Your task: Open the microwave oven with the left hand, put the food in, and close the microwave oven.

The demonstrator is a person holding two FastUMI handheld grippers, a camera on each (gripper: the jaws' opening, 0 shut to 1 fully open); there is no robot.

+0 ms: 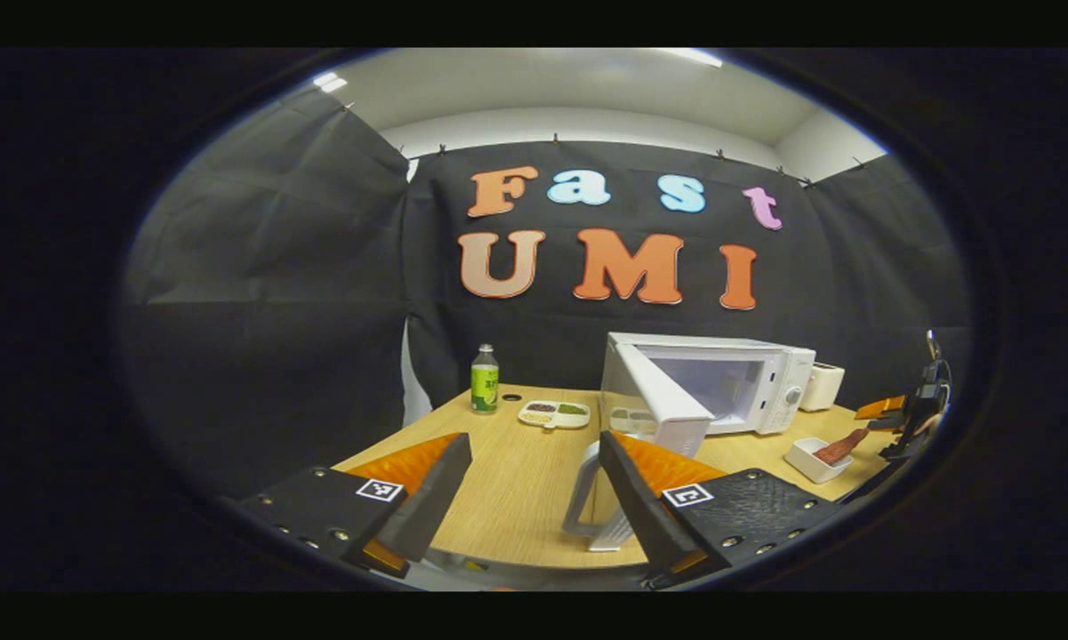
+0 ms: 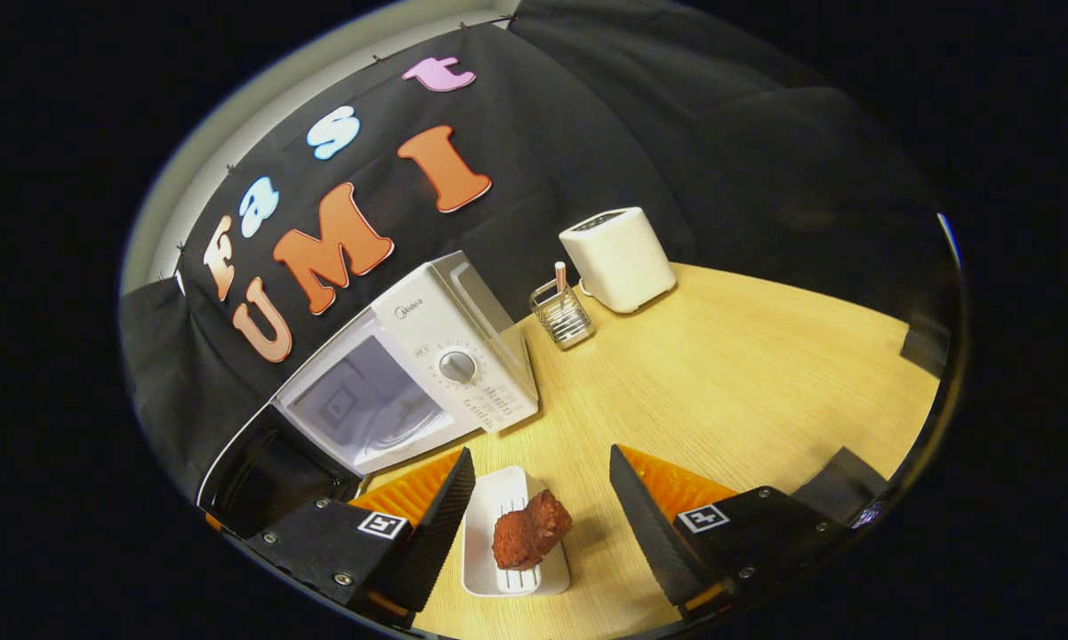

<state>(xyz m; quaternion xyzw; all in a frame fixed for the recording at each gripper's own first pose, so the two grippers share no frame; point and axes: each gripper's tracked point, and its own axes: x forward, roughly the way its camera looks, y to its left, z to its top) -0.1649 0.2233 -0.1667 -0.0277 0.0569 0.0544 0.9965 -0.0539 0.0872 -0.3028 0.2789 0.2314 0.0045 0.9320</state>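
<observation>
the white microwave oven [image 1: 747, 382] stands near the back edge of the wooden tabletop [image 1: 516, 480], with its door [image 1: 667, 400] swung open toward the front and the bright cavity showing behind it. in the right gripper view the same microwave oven [image 2: 427, 373] shows its dial and control panel on the side nearest the middle of the table. the food, a reddish-brown chunk [image 2: 529, 531], lies in a small white rectangular dish [image 2: 507, 533] on the tabletop just in front of the microwave's control panel; in the left gripper view that dish [image 1: 814, 460] sits near the right front of the oven.

the right gripper [image 2: 538, 511] hangs over the dish with its fingers spread wide, one on each side of the dish and not touching it or the food. the left gripper [image 1: 529, 484] is also wide open and holds nothing; the door's lower edge and handle show just past its right finger, and whether they touch cannot be told.

a white toaster [image 2: 618, 258] stands by the back edge beyond the microwave, with a small wire rack [image 2: 562, 316] between the two. toward the left back corner are a green-labelled bottle [image 1: 485, 380] and a white divided plate [image 1: 554, 413] holding small portions.
</observation>
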